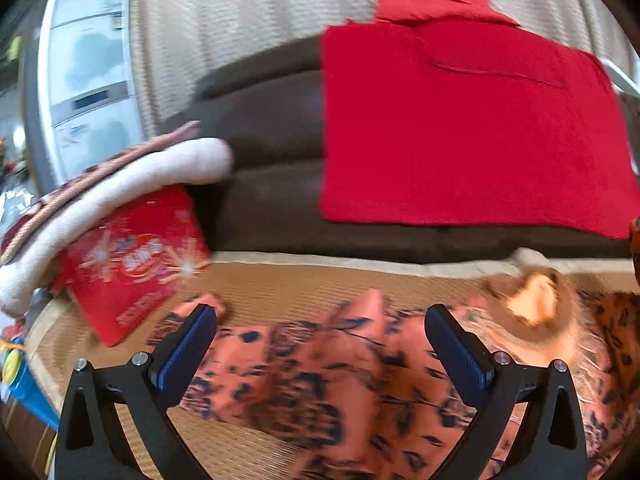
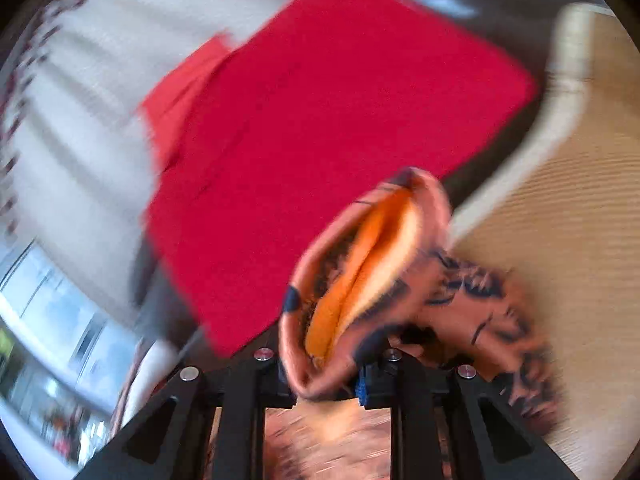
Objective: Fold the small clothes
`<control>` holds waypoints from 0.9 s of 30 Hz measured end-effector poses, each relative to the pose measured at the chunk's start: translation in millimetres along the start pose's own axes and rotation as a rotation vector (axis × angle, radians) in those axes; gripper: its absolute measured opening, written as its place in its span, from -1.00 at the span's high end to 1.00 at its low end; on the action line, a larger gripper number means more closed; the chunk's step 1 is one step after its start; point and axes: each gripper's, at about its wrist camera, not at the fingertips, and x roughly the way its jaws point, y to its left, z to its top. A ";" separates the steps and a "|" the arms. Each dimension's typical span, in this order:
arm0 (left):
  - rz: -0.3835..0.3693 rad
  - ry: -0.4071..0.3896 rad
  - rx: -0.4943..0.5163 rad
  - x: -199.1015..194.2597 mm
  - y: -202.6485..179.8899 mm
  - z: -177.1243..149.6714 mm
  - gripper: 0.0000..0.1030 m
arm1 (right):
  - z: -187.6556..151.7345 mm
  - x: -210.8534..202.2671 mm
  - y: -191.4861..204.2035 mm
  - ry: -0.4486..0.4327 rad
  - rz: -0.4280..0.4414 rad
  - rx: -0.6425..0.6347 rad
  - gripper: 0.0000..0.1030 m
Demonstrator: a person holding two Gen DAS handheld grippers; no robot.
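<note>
An orange garment with black leopard spots lies crumpled on a woven straw mat. My left gripper is open just above it, one blue-padded finger on each side of a raised fold, holding nothing. My right gripper is shut on a bunched edge of the same garment, lifting it so the plain orange inside shows. The rest of the cloth hangs to the right over the mat. The right wrist view is blurred.
A folded red cloth lies on a dark brown sofa behind the mat; it also shows in the right wrist view. A red printed bag and a white rolled blanket sit at the left. A cream curtain hangs behind.
</note>
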 end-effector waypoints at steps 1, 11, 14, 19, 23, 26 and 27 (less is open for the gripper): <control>0.022 -0.003 -0.010 1.8 7.7 0.3 -1.00 | -7.4 8.1 12.3 0.023 0.033 -0.018 0.59; 0.126 -0.002 -0.080 12.2 63.1 -2.3 -1.00 | -119.5 107.0 115.9 0.422 0.314 -0.130 -0.88; 0.127 -0.002 -0.082 11.8 67.9 -4.0 -1.00 | -122.8 96.1 120.6 0.380 0.359 -0.160 -0.88; 0.143 0.020 -0.048 16.3 65.2 -4.8 -1.00 | -101.5 71.2 109.4 0.293 0.242 -0.174 -0.86; 0.178 0.085 -0.115 32.0 92.6 -4.1 -1.00 | -90.6 80.3 72.5 0.325 0.091 -0.161 -0.49; 0.203 0.144 -0.286 43.3 140.0 -9.4 -1.00 | -91.6 94.4 59.0 0.390 -0.063 -0.209 0.04; 0.221 0.156 -0.325 44.7 150.5 -12.3 -1.00 | -96.2 104.2 54.6 0.440 -0.090 -0.208 0.12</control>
